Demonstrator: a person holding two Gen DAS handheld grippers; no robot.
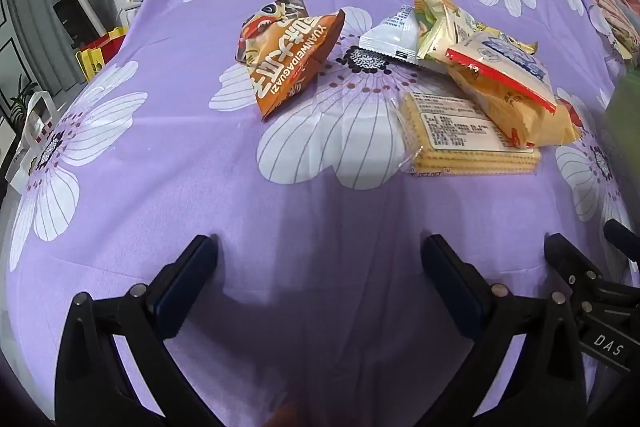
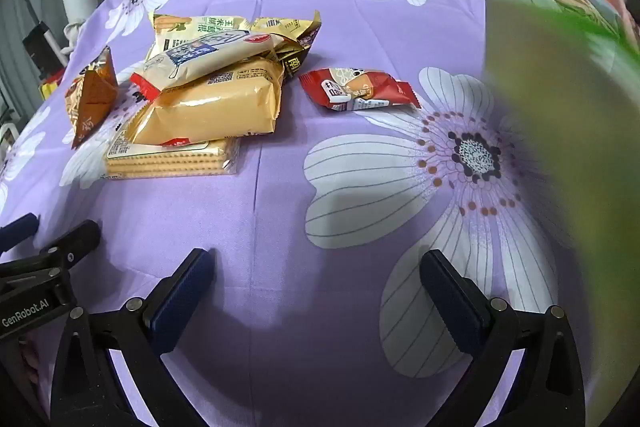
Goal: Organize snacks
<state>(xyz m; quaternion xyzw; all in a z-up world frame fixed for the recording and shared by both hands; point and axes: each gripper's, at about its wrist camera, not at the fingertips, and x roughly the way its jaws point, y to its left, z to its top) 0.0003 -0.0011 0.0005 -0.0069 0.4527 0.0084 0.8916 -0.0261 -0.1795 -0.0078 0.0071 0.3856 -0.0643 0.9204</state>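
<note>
Both my grippers gape wide, holding nothing.
I count one orange seed bag (image 1: 286, 57), one red packet (image 2: 358, 89), one cracker pack (image 2: 172, 157) beneath a pile.

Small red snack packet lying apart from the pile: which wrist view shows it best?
The right wrist view: the small red snack packet lies whole and unobstructed on the purple cloth. In the left wrist view the pile hides it almost entirely.

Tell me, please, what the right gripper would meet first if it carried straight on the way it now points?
Most likely the purple flowered cloth. The right gripper is open and tilted down, with only bare fabric between its fingers. The small red snack packet and the snack pile lie farther on; depth is hard to judge here.
</note>
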